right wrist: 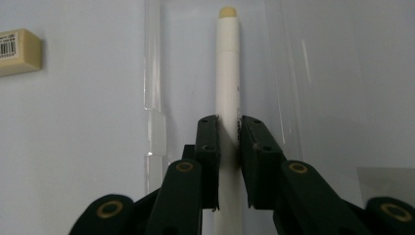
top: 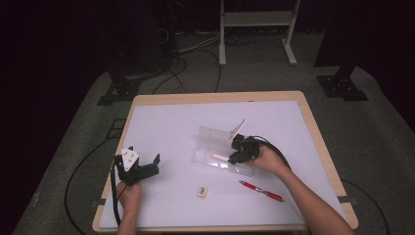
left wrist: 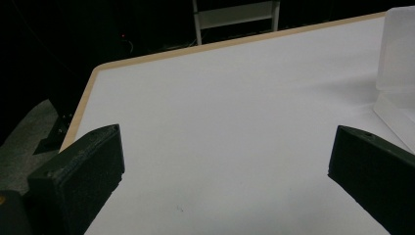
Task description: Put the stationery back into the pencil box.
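A white pen (right wrist: 228, 63) with a pale cap lies lengthwise in a clear plastic case (right wrist: 186, 58). My right gripper (right wrist: 229, 127) is shut on the pen's lower part, one pad on each side. From above, that gripper (top: 236, 155) sits at the right end of the case's tray (top: 205, 160), with the white pen (top: 219, 156) pointing left. The case's lid (top: 215, 134) stands up behind it. My left gripper (top: 140, 160) rests near the table's left edge, and its jaws (left wrist: 225, 161) stand wide open over bare white surface.
A small cream eraser (top: 201, 190) with a barcode label (right wrist: 17, 51) lies in front of the case. A red pen (top: 262, 191) lies near the right forearm. The clear lid (left wrist: 396, 54) is at the far right of the left gripper view. The table has a wooden rim (top: 215, 98).
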The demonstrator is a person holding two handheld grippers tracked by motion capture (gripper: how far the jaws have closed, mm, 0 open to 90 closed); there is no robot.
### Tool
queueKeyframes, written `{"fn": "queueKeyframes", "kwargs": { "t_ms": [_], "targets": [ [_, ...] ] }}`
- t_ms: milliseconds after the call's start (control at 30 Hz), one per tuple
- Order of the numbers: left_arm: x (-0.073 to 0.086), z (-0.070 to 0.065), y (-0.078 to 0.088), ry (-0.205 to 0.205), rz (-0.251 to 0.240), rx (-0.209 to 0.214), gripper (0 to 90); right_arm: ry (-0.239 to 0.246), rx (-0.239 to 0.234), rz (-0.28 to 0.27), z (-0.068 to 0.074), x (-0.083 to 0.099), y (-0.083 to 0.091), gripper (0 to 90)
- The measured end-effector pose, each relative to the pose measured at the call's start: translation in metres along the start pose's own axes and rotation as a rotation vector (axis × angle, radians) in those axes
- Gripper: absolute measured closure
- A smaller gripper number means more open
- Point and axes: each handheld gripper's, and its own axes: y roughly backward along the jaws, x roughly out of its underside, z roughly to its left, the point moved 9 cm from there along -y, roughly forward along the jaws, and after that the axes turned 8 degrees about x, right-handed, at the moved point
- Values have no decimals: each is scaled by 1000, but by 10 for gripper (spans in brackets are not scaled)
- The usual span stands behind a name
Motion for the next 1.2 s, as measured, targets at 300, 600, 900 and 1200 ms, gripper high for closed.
{"fn": "queueKeyframes", "kwargs": {
  "t_ms": [300,600,900,1200],
  "targets": [
    [0,0,0,-3,2,0,0,-16,-8,-29,-2,0,6,713],
    [0,0,0,-5,3,-1,0,-19,7,-81,-2,1,26,691],
    [0,0,0,-4,2,-1,0,-33,6,-102,-2,6,38,656],
    [0,0,0,-6,4,-1,0,-40,19,-119,1,15,56,588]
  ]
}}
